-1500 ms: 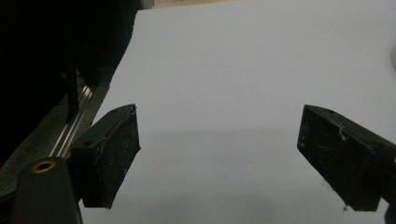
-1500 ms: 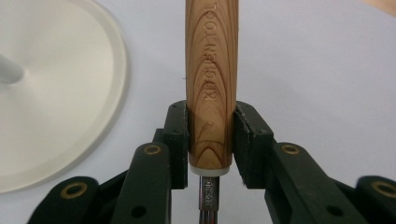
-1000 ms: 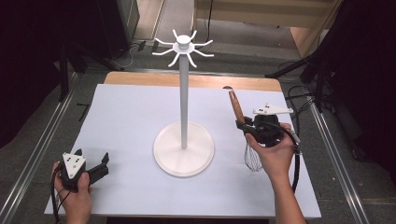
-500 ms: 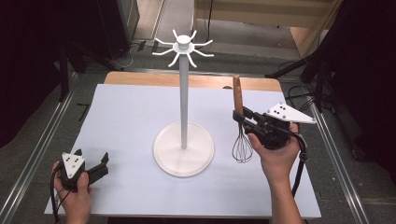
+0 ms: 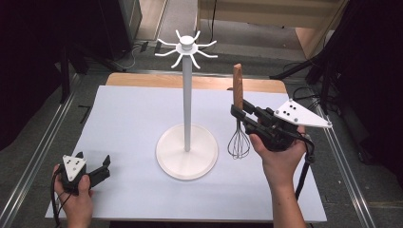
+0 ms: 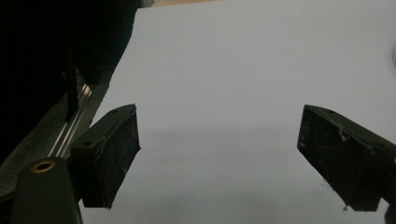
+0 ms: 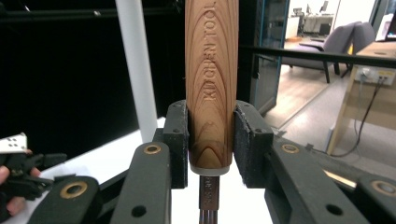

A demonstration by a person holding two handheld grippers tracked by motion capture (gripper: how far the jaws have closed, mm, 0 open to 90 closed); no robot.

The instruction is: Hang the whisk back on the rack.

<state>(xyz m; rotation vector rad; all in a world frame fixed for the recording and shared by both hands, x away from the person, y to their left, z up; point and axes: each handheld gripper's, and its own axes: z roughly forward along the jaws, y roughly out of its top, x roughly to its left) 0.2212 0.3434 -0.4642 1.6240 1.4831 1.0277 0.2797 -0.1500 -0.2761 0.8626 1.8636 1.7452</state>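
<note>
Lifting stage. High view: right gripper (image 5: 240, 115) clamps the whisk (image 5: 238, 124) upright, wires hanging clear of the mat, right of the hook stand (image 5: 187, 99); left gripper (image 5: 97, 168) rests near-left, jaws apart and empty. Left gripper view: bare mat (image 6: 243, 65). Right gripper view: pads pinch the wooden handle (image 7: 211, 84). Next, presumably, raising it to a hook.

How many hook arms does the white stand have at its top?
8, as far as the high view shows: thin white curved hook arms fan out all round the cap of the white pole stand. Those at the back are small and may overlap.
</note>
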